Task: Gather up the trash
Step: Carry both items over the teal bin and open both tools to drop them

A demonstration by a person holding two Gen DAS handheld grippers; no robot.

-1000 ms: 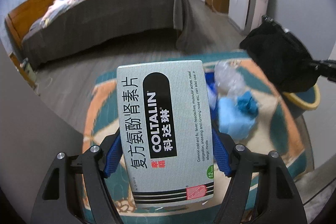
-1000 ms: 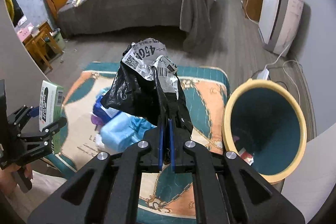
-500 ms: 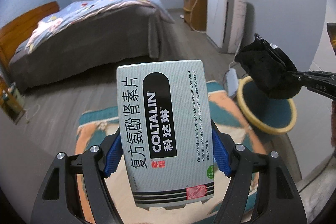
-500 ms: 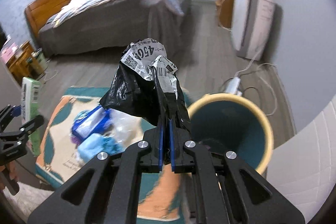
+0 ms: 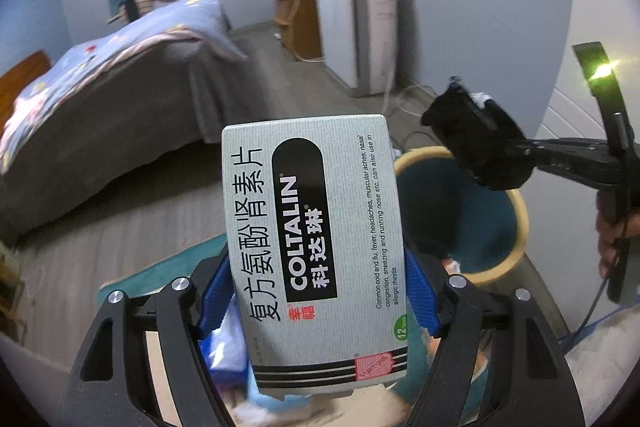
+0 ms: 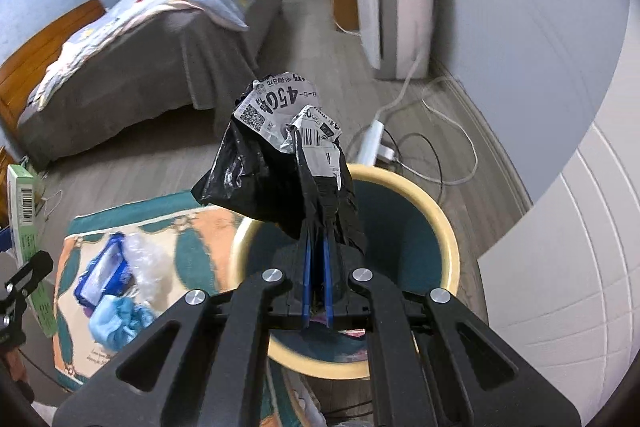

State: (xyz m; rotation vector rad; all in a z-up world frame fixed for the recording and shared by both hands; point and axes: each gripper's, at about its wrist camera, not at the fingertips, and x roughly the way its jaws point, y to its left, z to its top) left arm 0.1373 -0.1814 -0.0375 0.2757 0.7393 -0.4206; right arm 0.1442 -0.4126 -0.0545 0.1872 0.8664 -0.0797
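Two grippers, both loaded. Nearest the lens, the left gripper (image 5: 318, 303) has its blue pads (image 5: 422, 301) pressed on either side of a Coltalin medicine box (image 5: 316, 255), label up; the box blocks most of the view beneath it, leaving only blurred scraps of blue and white trash under its lower edge. Over on the right wrist view, the right gripper (image 6: 316, 283) is clamped tight on a crumpled black plastic bag (image 6: 264, 187) with a torn white shipping label (image 6: 280, 103) stuck on top; the bag's lower end disappears between the jaws. Just beyond, the teal wastebasket (image 6: 450, 247) with its cream rim sits below the bag, its near rim cut off by the gripper body, its contents too dark to make out. Left of it, on the patterned rug (image 6: 200, 223), a blue packet (image 6: 104, 275), clear wrapping (image 6: 146, 263) and a light blue wad (image 6: 120, 323) lie close together. Farther out, a power strip (image 6: 374, 143) and cables trail on the wood floor. At the back, motion-blurred: the bed (image 6: 160, 39) and a white appliance (image 6: 394, 3).
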